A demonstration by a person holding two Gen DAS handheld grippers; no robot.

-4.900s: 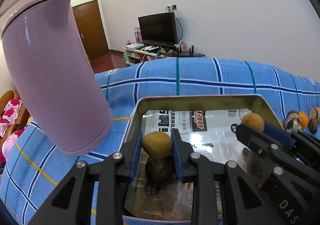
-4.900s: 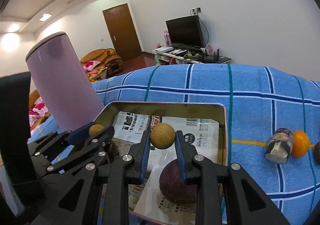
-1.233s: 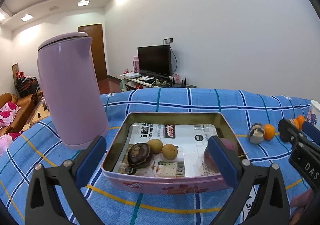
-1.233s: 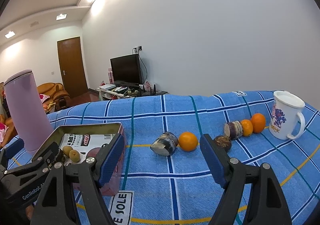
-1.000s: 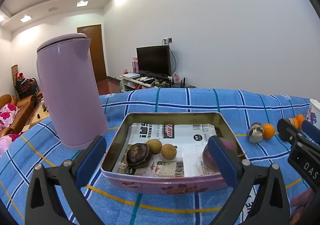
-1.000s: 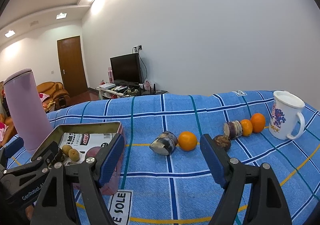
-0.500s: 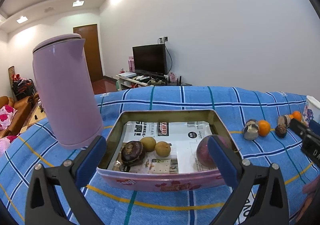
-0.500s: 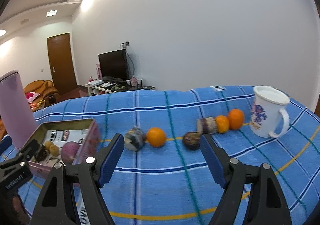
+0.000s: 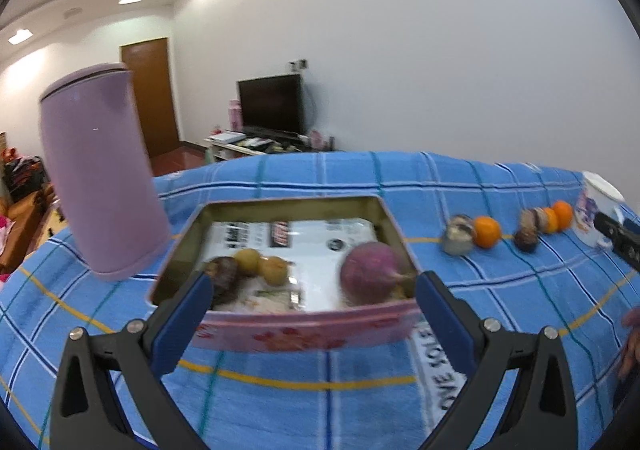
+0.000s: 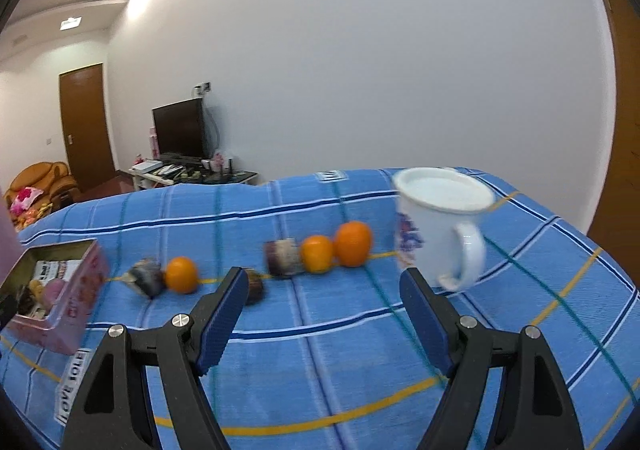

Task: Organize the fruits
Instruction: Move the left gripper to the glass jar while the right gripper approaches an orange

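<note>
At the left, a pink tin on the blue-checked table already holds a large purple fruit and smaller ones; the left claw hangs spread and empty just before its near wall. To the right a row of loose fruit runs left to right: a dark piece, an orange, more oranges. The right claw, spread and empty, faces this row, which lies just beyond its tips, so it looks the nearer one to pick. A white mug stands far right.
</note>
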